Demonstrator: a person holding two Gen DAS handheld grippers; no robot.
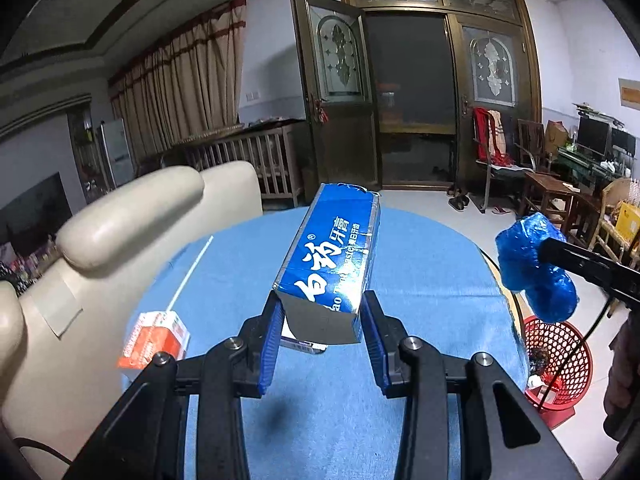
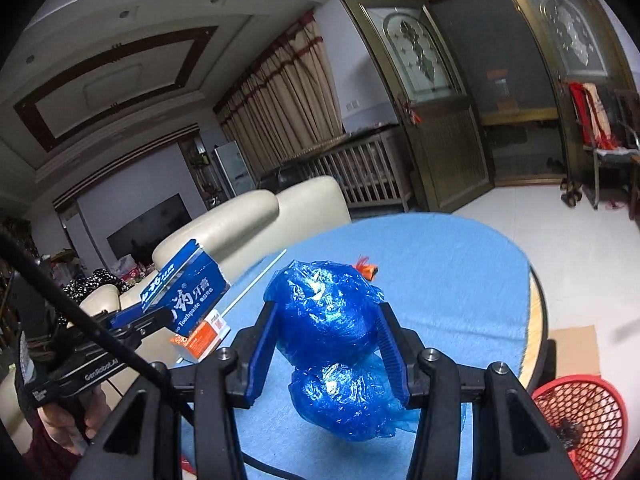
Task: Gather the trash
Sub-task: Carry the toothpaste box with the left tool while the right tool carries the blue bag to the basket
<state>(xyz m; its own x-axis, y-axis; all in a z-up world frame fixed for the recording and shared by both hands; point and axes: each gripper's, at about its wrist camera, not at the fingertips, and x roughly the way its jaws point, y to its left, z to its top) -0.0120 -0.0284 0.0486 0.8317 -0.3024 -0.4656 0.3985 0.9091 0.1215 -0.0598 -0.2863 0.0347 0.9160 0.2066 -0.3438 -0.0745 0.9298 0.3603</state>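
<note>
Left wrist view: left gripper (image 1: 322,330) is clamping a toothpaste box (image 1: 334,258) above the table (image 1: 420,280), while the right gripper (image 2: 326,344) is squeezing a blue bag (image 2: 328,312). Both are lifted, neither's binned yet (red basket (image 2: 592,412) is sitting close), and an orange carton (image 1: 154,338) is waiting on the table.

red basket (image 2: 580,420) — cut by frame edge | small orange scrap (image 2: 366,270) — mostly behind blue bag (image 2: 328,312)
</note>
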